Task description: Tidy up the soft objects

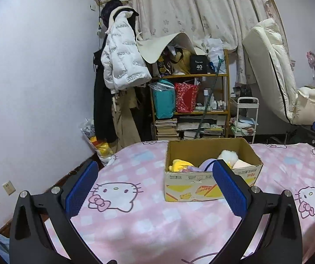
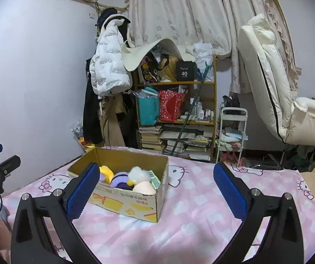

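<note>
Your left claw (image 1: 155, 184) is spread wide with nothing between its blue pads (image 1: 82, 189), hovering over the bed (image 1: 135, 226). Your right claw (image 2: 156, 190) is just as wide and holds nothing too.

The clearest writing you can read is "40" in white on a black box (image 1: 199, 64) on the top shelf (image 1: 190, 75); the smaller line above it is too blurred to make out. The white jacket (image 1: 122, 55) hanging on the wall carries rows of dark lettering, not legible. The carton (image 1: 210, 187) has a strip of small printed characters along its front rim above yellow and orange graphics, also unreadable. The pink checked bedsheet shows a Hello Kitty face (image 1: 115, 194).

The carton stands open on the bed, ahead of both claws. Inside it you see soft toys (image 2: 127, 177) packed together: a yellow one, a lilac-and-purple one, a fluffy white one and a smooth peach one, touching each other.
</note>
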The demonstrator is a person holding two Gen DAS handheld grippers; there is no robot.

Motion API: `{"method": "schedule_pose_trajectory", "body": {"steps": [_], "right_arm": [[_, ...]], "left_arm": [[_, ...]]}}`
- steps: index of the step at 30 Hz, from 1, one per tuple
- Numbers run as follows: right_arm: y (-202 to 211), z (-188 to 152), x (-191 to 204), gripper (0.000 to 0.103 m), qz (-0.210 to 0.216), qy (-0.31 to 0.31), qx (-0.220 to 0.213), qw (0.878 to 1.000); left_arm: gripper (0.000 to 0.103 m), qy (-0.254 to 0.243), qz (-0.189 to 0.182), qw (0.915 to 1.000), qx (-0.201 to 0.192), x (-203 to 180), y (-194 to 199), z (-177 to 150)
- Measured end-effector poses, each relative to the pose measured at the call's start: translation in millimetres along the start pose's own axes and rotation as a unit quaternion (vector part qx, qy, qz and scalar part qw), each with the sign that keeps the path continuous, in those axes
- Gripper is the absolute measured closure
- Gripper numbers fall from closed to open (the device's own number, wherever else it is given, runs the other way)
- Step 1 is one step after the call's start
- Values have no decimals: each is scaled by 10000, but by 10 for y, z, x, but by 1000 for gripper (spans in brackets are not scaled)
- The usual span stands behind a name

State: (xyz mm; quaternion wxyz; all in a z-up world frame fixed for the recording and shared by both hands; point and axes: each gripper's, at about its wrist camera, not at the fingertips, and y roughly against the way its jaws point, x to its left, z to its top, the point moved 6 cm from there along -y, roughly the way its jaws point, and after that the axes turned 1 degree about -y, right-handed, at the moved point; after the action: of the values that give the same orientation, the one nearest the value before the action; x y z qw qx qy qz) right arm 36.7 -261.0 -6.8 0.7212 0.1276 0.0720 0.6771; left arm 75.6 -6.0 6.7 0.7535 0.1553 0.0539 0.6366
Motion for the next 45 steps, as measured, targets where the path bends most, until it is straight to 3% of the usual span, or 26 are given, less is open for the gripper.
{"method": "schedule_pose_trajectory", "body": {"steps": [8,45], "right_arm": [[-131,-98,-54,0,64,-149,175,9997],[-104,-123,-91,0,108,-188,192,9996]], "left_arm": [[1,30,59,9999,123,-12,-77,-49],[1,36,12,9994,352,-80,-121,-91]]}}
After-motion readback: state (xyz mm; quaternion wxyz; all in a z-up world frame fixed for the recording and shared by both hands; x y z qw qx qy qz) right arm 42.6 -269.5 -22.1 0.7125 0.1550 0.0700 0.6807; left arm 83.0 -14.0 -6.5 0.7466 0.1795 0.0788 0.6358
